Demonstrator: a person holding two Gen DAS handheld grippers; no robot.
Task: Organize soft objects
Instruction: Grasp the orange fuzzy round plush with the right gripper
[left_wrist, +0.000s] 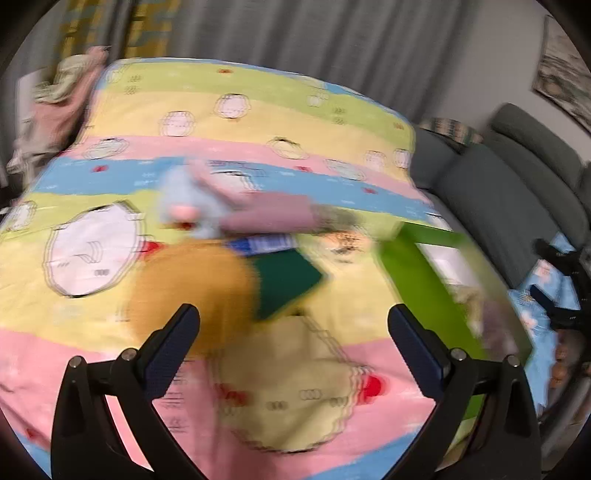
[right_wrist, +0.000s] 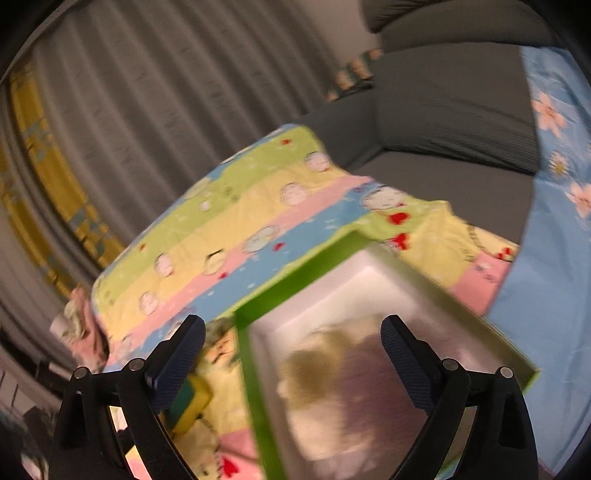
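Beside the green box (left_wrist: 424, 291), left tool (left_wrist: 293, 321) gapes empty over a brown plush (left_wrist: 195, 288). Right tool (right_wrist: 293, 343), wide and empty, hangs above the box; best next: straddle the plush squarely, then close gently.

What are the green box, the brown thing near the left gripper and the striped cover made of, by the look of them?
Green box: probably card or thin plastic, with stiff straight walls and a pale, smooth inside.
Brown toy: apparently plush, rounded and matte, though blurred.
Striped cover: printed woven cloth, likely cotton; it drapes and creases over the edges.

Printed cotton-like cloth (left_wrist: 258, 122) covers the worktop; a glossy green box (right_wrist: 258, 387) holds fuzzy plush toys (right_wrist: 332, 369).
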